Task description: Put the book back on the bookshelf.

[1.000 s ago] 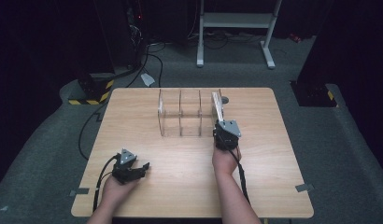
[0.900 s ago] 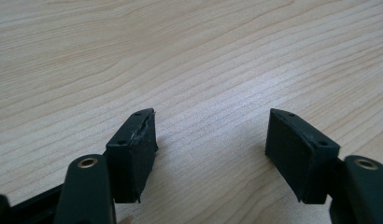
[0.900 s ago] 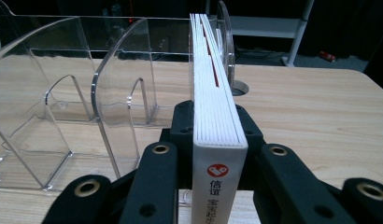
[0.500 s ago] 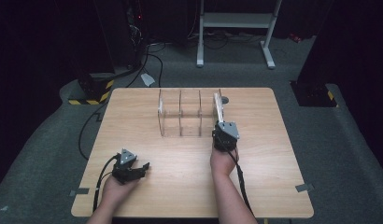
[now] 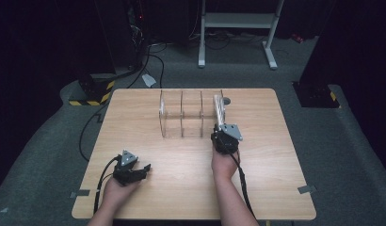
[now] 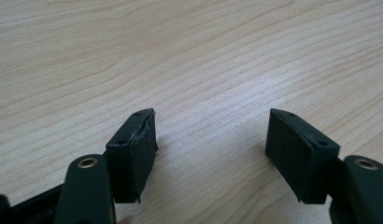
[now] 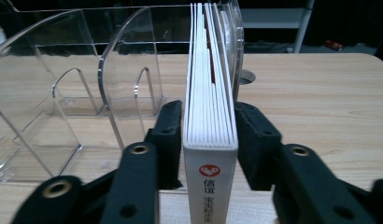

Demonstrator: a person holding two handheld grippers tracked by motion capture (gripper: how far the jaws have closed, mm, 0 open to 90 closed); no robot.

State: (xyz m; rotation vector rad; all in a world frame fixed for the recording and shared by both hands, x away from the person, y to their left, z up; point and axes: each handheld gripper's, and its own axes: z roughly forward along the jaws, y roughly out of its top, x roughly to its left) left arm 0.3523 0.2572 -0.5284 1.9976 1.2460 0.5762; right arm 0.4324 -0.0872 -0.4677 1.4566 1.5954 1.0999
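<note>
The right gripper (image 7: 209, 140) has just been opening around a white book (image 7: 210, 116) standing in the clear rack's (image 5: 181, 115) right-end slot near the table's (image 5: 134, 117) far edge; small gaps show beside both pads. The book's lower spine is cut off. The left gripper (image 6: 210, 144) rests spread apart near the front-left corner.

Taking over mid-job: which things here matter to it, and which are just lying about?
In the job:
white book, upright in the clear rack's right-hand slot
right claw, jaws just opening around the book

Lying about:
left claw, open over bare table
white stand behind
</note>
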